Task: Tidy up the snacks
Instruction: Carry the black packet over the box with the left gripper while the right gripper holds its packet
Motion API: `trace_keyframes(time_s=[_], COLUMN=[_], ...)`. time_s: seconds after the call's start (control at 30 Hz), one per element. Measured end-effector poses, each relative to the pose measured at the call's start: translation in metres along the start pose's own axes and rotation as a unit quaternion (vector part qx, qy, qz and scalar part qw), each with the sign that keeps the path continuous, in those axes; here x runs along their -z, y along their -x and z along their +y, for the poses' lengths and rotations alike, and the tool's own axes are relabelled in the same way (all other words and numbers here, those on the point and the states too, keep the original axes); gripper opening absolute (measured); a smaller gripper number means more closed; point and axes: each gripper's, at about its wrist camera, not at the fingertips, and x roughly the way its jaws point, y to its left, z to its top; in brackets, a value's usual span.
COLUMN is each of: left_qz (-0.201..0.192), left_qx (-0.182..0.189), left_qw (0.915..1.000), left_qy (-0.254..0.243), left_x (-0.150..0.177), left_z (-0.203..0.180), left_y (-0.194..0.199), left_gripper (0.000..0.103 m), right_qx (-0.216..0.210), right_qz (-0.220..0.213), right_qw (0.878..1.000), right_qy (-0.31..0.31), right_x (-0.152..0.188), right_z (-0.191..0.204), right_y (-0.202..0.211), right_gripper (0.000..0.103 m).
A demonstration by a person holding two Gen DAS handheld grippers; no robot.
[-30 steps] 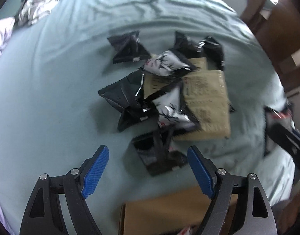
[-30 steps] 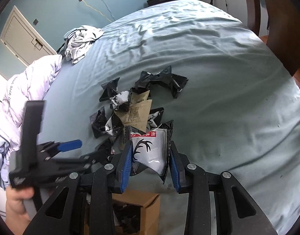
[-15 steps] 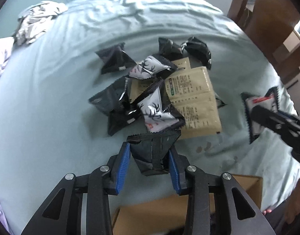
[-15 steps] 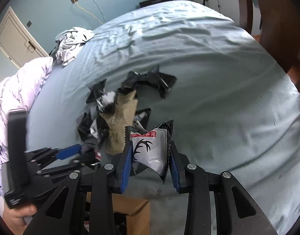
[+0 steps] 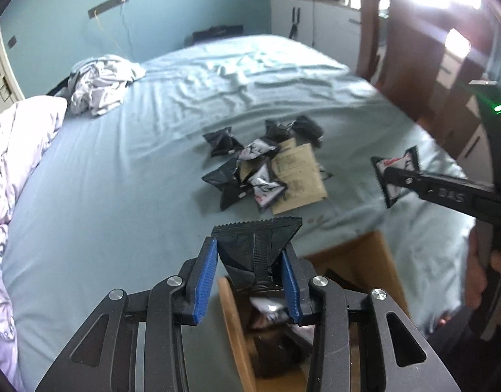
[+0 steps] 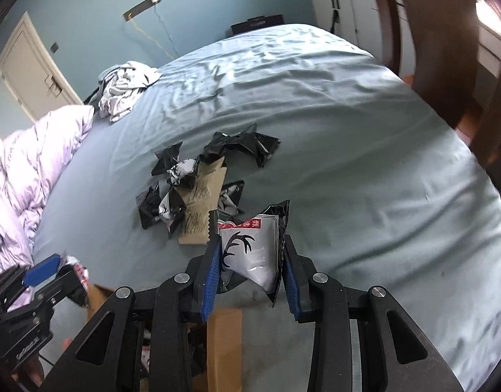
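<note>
Black snack packet (image 5: 257,245) now lifted off bed (image 5: 119,179)

A heap of snack packets (image 6: 204,179) lay on the bed (image 6: 348,163), with crumpled clothes (image 6: 126,88) behind it and a duvet (image 6: 31,170) to its left. Before the heap, at the bed's near edge, stood a cardboard box (image 5: 355,261) with packets inside.

Daylight is flooding in from the upper right, glaring white over the wooden furniture (image 5: 413,49) (left wrist view worst). Fisheye lenses are bending the bed (image 6: 348,130) and darkening the corners; the cardboard box (image 5: 348,261) is blurring below the jaws.
</note>
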Motion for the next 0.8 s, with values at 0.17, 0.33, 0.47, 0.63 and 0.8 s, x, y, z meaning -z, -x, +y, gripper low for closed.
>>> trace_keyframes(time_s=[0.17,0.33,0.47,0.63,0.8], left_qz=[-0.042,-0.014,0.013,0.05,0.086], left_qx=[0.024,0.043,0.063,0.072,0.077], left_qw=[0.9988,0.999,0.9979,0.9962,0.9933], left_qy=[-0.006,-0.001,0.007,0.002,-0.002], left_x=[0.012,0.021,0.025,0.031,0.037], left_z=[-0.002,-0.005,-0.012,-0.025,-0.035], left_y=[0.031,0.02,0.006,-0.021,-0.044], left_gripper=[0.037,0.037,0.037,0.037,0.037], right_qx=[-0.033,-0.053,-0.052,-0.041,-0.037], right_qz=[-0.003,-0.014,-0.041,-0.027,0.004], right_qw=[0.999,0.997,0.994,0.998,0.999], right_qy=[-0.015,0.049,0.089,0.042,0.04], right_x=[0.016,0.034,0.043,0.044,0.041], right_z=[-0.007,-0.001,0.002,-0.006,0.004], right_y=[0.028,0.064,0.084,0.064,0.045], right_gripper=[0.033,0.033,0.033,0.033,0.033])
